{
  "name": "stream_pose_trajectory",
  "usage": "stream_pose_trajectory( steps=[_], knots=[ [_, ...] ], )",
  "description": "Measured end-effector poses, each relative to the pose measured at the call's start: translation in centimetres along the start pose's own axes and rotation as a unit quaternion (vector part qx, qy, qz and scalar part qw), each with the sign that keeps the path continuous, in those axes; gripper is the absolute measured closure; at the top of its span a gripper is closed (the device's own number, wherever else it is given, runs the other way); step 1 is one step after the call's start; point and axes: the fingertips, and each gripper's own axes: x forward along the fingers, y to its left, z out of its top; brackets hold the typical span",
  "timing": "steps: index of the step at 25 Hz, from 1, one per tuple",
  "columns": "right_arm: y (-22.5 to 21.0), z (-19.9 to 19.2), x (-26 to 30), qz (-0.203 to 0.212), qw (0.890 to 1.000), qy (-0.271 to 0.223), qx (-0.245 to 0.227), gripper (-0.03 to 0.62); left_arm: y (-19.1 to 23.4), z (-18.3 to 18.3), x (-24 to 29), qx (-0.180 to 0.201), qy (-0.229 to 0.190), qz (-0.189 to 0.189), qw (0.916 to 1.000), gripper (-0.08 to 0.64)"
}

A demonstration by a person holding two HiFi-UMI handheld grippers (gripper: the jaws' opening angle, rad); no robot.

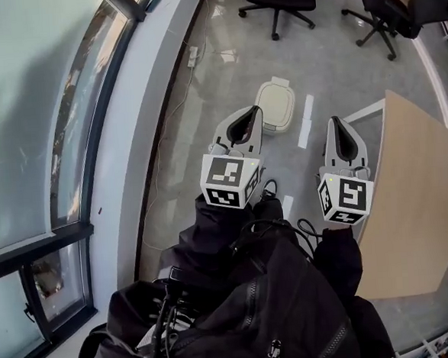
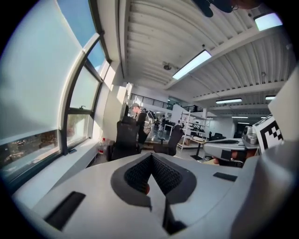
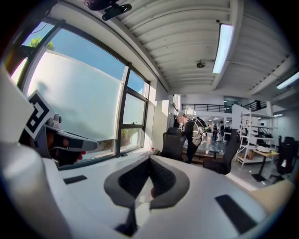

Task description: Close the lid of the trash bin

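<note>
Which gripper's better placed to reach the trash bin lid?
Left, probably. In the head view the left gripper lines up with the trash bin; the right gripper hangs beside the table. Both shut, empty.

Bright daylight from the windows (image 1: 51, 110); gripper views bend fisheye, corners black.

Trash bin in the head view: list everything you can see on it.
The trash bin is a cream-white, plastic-looking box with rounded corners, seen from above. Its lid lies flat and closed, with an inset panel and a small tab at the far edge. It stands on the glossy grey floor, a white strip just to its right. The left gripper, nearer the camera, covers its near left corner; nothing visibly touches it.
</note>
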Motion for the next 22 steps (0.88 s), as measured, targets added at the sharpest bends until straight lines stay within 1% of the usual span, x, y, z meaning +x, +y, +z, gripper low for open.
stream_pose_trajectory(
  steps=[3,7,11,15,18,22],
  knots=[
    [0.1,2.3,-1.1,-0.001,1.0,-0.016,0.0,0.586,-0.7,3.2,-0.6,0.011,-0.022,-0.006,0.9997,0.558],
    [-0.9,4.7,-2.4,-0.011,0.999,-0.036,0.009,0.586,-1.9,6.9,-1.3,0.019,-0.052,-0.015,0.9983,0.558],
    [-1.5,7.4,-3.2,-0.018,0.998,-0.06,0.011,0.586,-3.1,9.8,-1.6,0.036,-0.078,-0.026,0.9959,0.558],
    [-2.0,9.4,-3.4,-0.026,0.996,-0.082,0.008,0.586,-4.0,11.6,-1.3,0.055,-0.097,-0.039,0.9931,0.558],
    [-3.0,10.2,-3.8,-0.044,0.995,-0.091,0.025,0.586,-4.7,12.6,-1.3,0.063,-0.107,-0.045,0.9912,0.558],
    [-3.5,11.3,-4.2,-0.04,0.993,-0.109,0.031,0.586,-5.3,13.5,-1.4,0.069,-0.117,-0.046,0.9896,0.558]
  ],
)
